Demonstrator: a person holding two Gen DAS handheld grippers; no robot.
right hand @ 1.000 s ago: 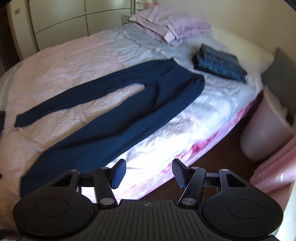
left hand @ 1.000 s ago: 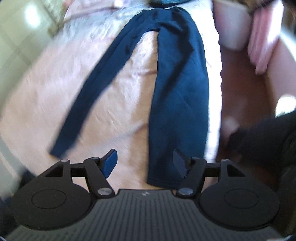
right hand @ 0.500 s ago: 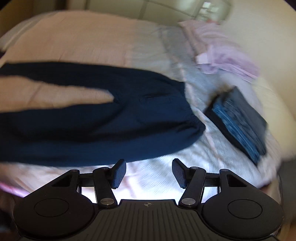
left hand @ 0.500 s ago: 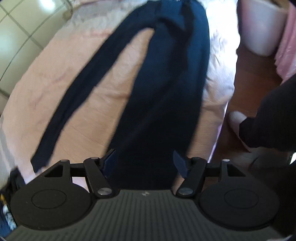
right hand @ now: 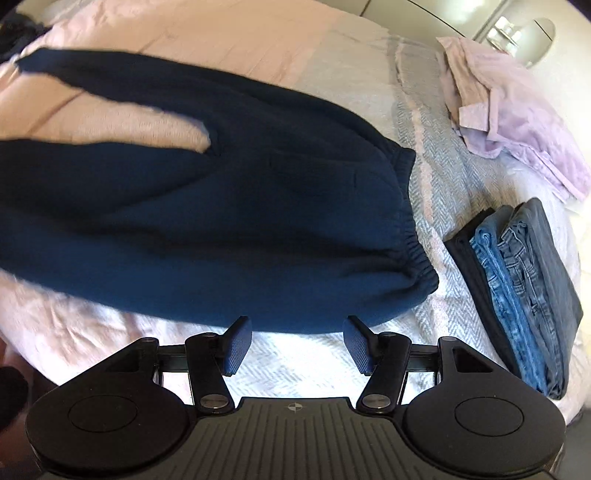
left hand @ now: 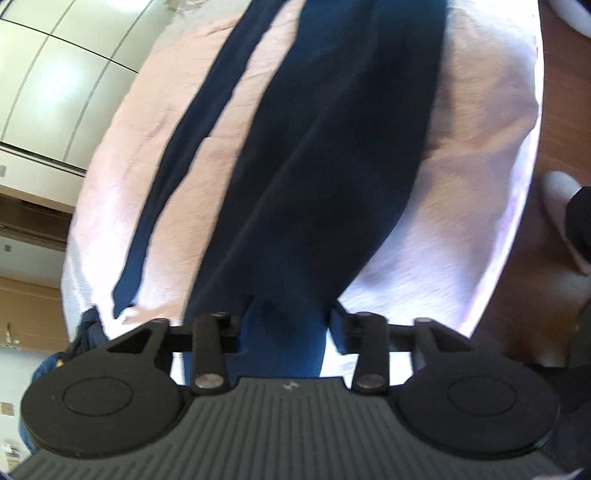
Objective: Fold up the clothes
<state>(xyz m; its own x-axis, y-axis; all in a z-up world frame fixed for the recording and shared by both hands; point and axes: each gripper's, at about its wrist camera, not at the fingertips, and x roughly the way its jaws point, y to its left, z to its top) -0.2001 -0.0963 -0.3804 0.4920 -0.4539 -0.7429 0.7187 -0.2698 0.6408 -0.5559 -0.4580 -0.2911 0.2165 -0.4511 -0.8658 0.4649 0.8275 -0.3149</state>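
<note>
Navy sweatpants [right hand: 229,206] flat on pink bedspread [right hand: 229,33], landmark for all else. Right gripper [right hand: 297,345] low over bare sheet just short of sweatpants' near hip edge, jaws wide apart, holding nothing. Beyond waistband: folded jeans stack [right hand: 524,291], then crumpled lilac shirt [right hand: 517,122]. Left gripper [left hand: 291,325] at near leg's hem [left hand: 284,343], jaws spread astride cloth, not pinching. Other leg [left hand: 177,177] splayed left; mattress edge, wood floor [left hand: 565,92] right.
</note>
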